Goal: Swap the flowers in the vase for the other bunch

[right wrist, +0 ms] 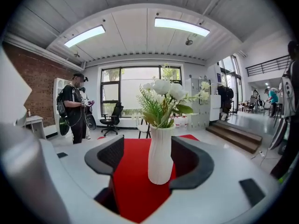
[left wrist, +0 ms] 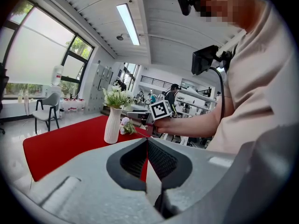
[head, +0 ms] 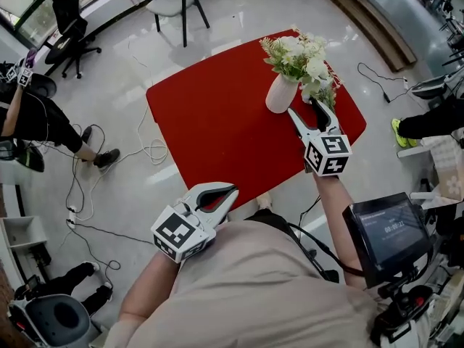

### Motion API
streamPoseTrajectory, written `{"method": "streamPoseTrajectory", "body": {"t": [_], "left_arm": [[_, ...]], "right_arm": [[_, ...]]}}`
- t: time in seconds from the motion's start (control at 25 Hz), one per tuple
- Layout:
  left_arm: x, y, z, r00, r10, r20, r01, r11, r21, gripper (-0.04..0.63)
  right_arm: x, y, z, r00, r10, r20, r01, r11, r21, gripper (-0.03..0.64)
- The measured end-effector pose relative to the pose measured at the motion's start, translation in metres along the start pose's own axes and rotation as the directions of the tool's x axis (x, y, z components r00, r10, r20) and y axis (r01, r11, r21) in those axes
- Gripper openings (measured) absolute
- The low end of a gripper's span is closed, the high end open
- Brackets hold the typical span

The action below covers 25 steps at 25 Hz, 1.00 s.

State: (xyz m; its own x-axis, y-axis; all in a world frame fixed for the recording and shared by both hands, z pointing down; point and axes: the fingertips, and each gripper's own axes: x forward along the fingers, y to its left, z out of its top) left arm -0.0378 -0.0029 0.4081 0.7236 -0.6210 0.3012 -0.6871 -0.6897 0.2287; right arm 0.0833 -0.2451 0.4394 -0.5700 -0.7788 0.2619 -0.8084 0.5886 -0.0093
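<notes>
A square worktop draped in red cloth [head: 210, 129] stands on a pale glossy floor [head: 123, 122]. Beyond its far corner is a grey chair with black legs [head: 176, 2]. A black swivel office chair [head: 69, 31] sits far left. Loose black cables [head: 83, 194] trail across the floor.

One vase [head: 281, 93], two flower bunches [head: 297, 55] (one loose [head: 324, 94])

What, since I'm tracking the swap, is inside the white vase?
White flowers with green leaves rise from the vase. Its opaque wall hides their lower stems and any water.
</notes>
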Motion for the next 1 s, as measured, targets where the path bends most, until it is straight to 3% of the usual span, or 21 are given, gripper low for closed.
{"method": "streamPoseTrajectory", "body": {"t": [0.12,0.4,0.56,1.0], "left_arm": [[-0.005,-0.003,-0.003,1.0,-0.023,-0.007,0.024,1.0,0.006,0.008],[-0.036,-0.014,-0.017,0.997,-0.081,-0.017,0.081,0.996,0.023,0.008],[-0.049,-0.022,-0.026,0.994,-0.111,-0.022,0.112,0.993,0.029,0.008],[-0.039,-0.018,-0.029,0.986,-0.162,-0.034,0.163,0.986,0.024,0.008]], "right_arm": [[-0.015,0.008,-0.01,1.0,-0.01,-0.015,0.01,1.0,0.011,0.307],[-0.061,0.054,-0.02,1.0,-0.026,-0.011,0.027,0.998,0.054,0.109],[-0.086,0.087,-0.027,1.0,-0.009,-0.016,0.01,0.997,0.072,0.057],[-0.11,0.147,-0.025,0.996,0.082,-0.04,-0.082,0.997,-0.008,0.025]]}}
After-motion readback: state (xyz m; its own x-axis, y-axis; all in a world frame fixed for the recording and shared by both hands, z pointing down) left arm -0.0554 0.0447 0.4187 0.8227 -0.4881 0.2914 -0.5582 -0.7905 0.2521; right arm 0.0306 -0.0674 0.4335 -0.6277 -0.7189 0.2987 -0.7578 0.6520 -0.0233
